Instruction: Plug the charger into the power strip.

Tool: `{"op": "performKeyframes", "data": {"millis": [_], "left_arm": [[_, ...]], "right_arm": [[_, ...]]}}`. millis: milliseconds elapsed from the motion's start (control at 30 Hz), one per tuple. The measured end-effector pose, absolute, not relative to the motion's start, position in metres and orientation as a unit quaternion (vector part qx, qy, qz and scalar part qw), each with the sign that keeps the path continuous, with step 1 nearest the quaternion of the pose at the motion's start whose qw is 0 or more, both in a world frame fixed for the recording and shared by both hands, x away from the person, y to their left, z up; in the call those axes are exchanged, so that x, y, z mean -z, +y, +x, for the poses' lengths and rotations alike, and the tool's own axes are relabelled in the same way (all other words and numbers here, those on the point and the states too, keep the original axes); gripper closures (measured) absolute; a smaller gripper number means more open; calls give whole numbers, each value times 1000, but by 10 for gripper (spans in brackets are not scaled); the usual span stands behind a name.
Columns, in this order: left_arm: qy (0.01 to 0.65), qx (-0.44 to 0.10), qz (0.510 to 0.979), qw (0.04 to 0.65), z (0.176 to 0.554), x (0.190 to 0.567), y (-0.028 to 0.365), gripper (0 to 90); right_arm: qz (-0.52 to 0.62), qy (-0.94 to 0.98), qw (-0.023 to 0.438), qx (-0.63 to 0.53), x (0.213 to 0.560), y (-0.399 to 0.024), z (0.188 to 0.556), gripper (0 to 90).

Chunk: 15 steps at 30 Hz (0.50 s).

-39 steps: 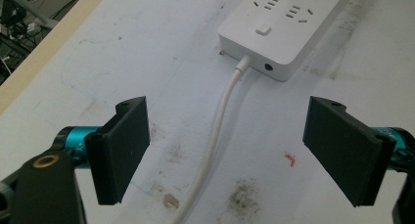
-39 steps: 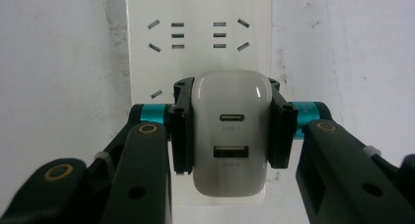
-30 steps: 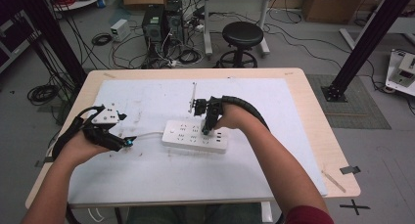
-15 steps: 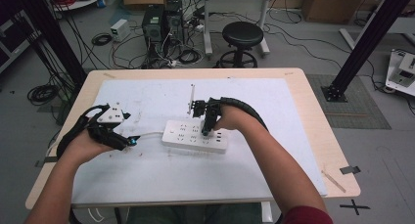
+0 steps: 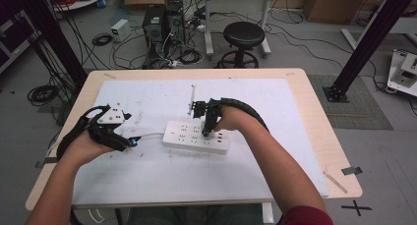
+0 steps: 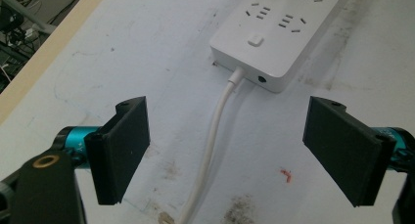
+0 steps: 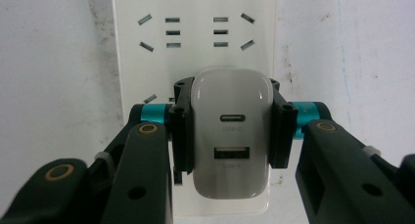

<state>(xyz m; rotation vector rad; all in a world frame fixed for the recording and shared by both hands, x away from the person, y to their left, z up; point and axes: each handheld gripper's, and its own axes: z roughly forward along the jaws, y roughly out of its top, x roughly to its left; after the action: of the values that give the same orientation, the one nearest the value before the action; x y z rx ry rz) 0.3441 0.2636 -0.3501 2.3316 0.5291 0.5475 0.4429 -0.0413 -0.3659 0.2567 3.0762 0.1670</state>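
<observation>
A white power strip (image 5: 196, 136) lies mid-table on a white mat; its end with a switch button shows as the power strip (image 6: 274, 33) in the left gripper view. My right gripper (image 7: 229, 136) points down over the power strip (image 7: 195, 33) and is shut on a white USB charger (image 7: 231, 131), whose two ports face the camera. The charger sits against the strip's face; whether its pins are in a socket is hidden. My right gripper (image 5: 206, 132) stands over the strip's middle. My left gripper (image 5: 132, 143) is open, its jaws straddling the strip's white cord (image 6: 210, 145) above the mat.
The wooden table (image 5: 319, 136) carries a white mat (image 5: 162, 181). A small red mark (image 6: 286, 174) and dirt smudges lie on the mat near the cord. A black stool (image 5: 243, 36), computer cases and cables stand on the floor beyond the far edge.
My left gripper has shifted slightly right toward the strip's cord end. The right gripper has stayed in place on the charger.
</observation>
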Motion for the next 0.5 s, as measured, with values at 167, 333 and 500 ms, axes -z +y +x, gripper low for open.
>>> {"op": "performKeyframes", "data": {"millis": [167,333,500], "left_arm": [[202,-206,896,336,345,350,265,176],[206,-203,895,339,347,351,267,175],[202,-204,897,336,349,351,267,176]], "right_arm": [[87,994,24,-58,365,-41,443,628],[95,990,15,-106,359,-51,443,501],[110,987,17,-117,356,-57,443,447]]}}
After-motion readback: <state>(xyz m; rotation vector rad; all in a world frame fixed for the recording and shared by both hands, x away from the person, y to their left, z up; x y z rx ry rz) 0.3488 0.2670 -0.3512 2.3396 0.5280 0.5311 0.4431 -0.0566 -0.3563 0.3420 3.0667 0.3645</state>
